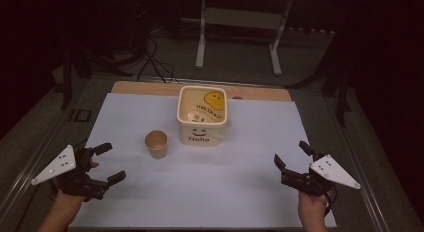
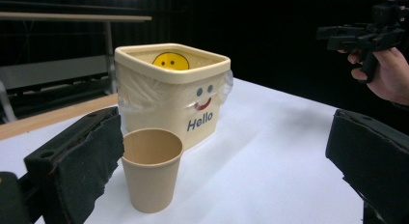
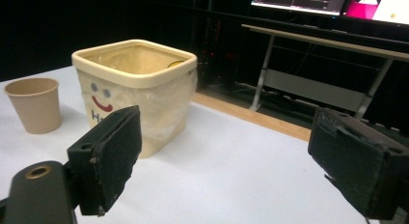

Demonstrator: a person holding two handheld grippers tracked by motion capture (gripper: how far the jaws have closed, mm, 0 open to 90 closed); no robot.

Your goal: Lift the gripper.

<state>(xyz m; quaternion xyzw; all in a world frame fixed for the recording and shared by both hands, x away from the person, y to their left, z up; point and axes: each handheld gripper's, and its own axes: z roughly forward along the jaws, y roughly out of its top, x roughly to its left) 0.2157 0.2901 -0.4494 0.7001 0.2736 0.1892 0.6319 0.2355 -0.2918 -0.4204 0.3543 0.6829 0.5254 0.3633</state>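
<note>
Hovering low, left claw faces cup, jaws spread.

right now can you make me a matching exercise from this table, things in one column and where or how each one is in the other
Things:
1. paper cup
2. Hello bin
3. left claw
4. right claw

States:
a. lined with clear plastic
b. open, at the sheet's near right
c. upright, left of the bin
d. open, at the sheet's near left

Pairs: 1-c, 2-a, 3-d, 4-b
</note>
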